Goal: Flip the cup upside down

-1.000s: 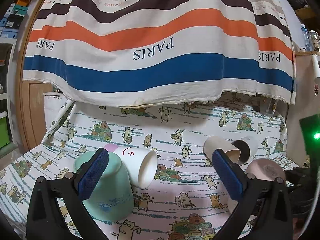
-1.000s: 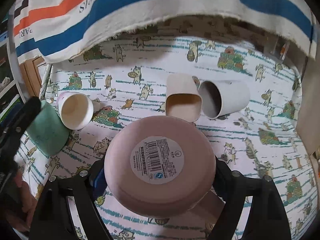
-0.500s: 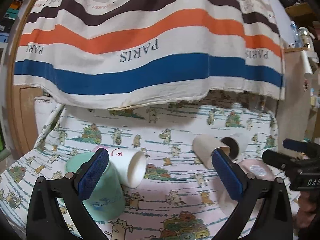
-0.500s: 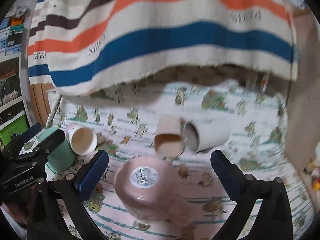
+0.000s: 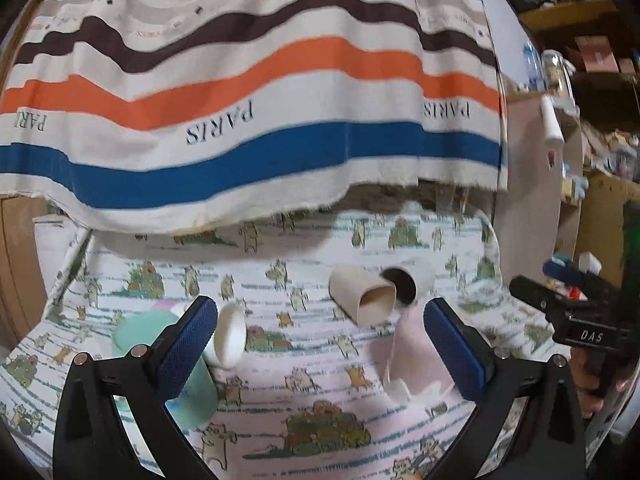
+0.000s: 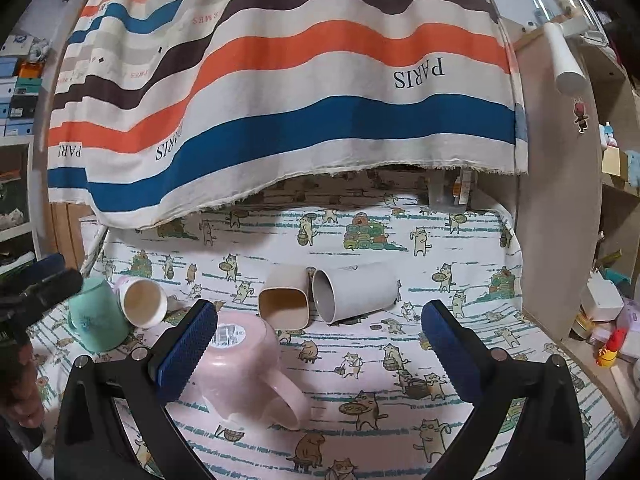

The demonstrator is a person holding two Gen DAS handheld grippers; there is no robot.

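A pink mug stands upside down on the cat-print cloth, barcode label on its base, handle toward me. My right gripper is open and empty above and behind it, its left finger just in front of the mug. In the left wrist view the pink mug is partly hidden by the right finger. My left gripper is open and empty. A mint cup stands upside down at the left.
A white paper cup lies on its side by the mint cup. A beige square cup and a grey cup lie on their sides at the middle. A striped cloth hangs behind. A wooden shelf stands right.
My right gripper let go of the pink mug, opened and pulled back and up. The mug now stands upside down on the cloth. My left gripper also rose and drew back.
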